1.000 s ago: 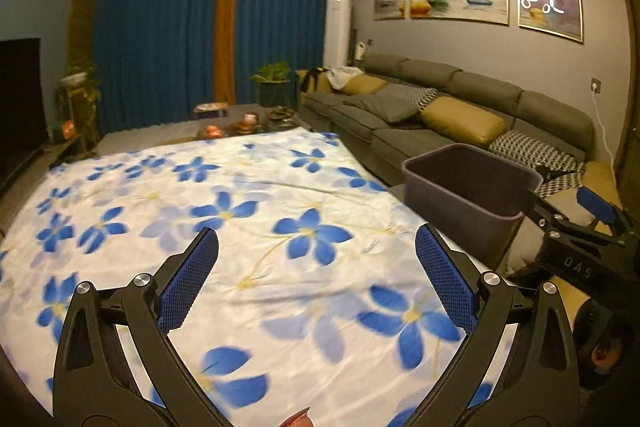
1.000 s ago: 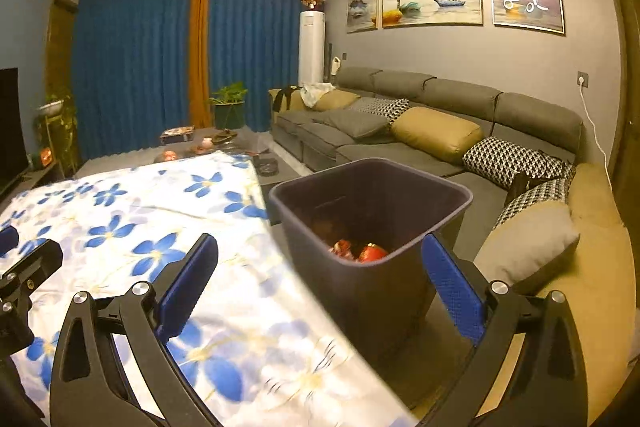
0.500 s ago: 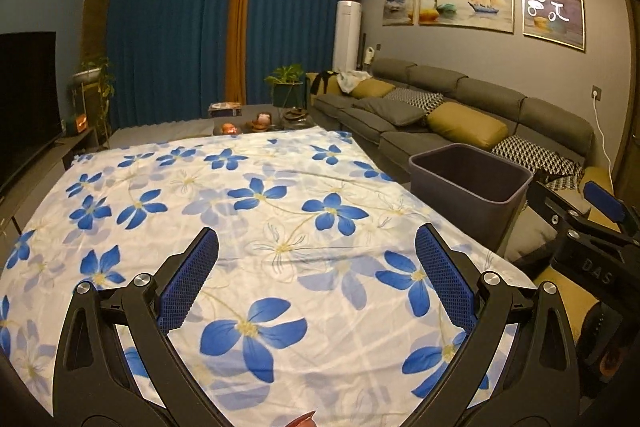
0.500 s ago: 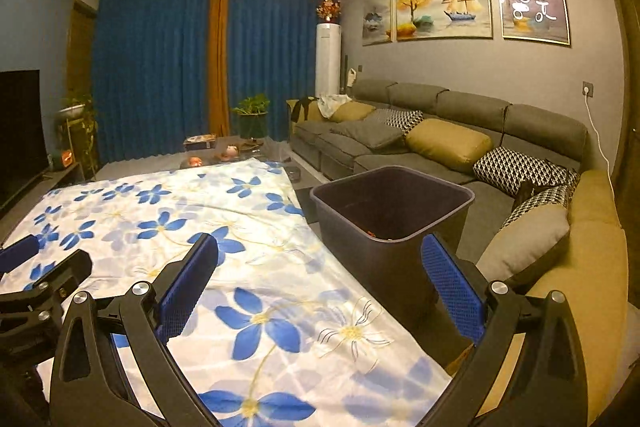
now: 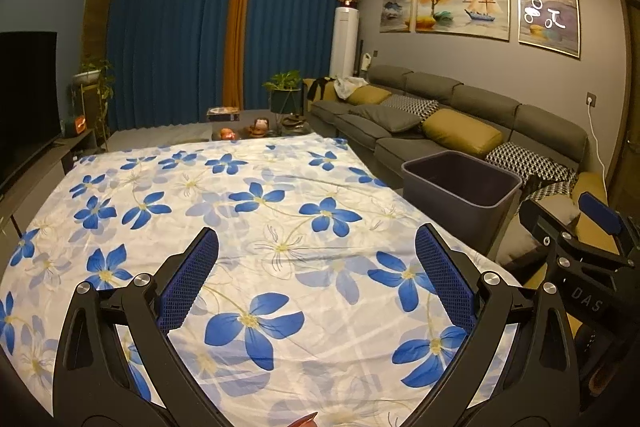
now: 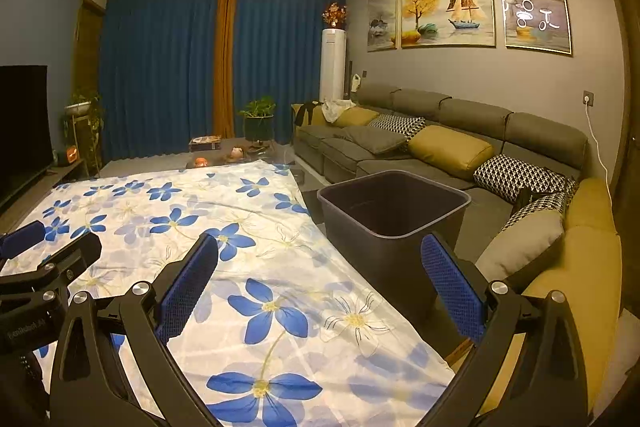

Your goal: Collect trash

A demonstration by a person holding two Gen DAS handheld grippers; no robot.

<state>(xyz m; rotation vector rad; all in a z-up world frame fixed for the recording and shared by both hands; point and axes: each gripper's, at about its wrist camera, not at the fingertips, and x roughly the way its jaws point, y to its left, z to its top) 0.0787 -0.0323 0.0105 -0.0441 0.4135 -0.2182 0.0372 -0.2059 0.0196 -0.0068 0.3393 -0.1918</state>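
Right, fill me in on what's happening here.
A person holds two grippers over a floral cloth. The left gripper and right gripper are both open and hold nothing. A dark bin stands by the cloth's right edge, beside the sofa. No trash shows on the cloth, and the bin's contents are out of sight.

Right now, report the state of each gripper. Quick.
Left gripper: open, holding nothing, above the floral cloth.
Right gripper: open, holding nothing, facing the dark bin.
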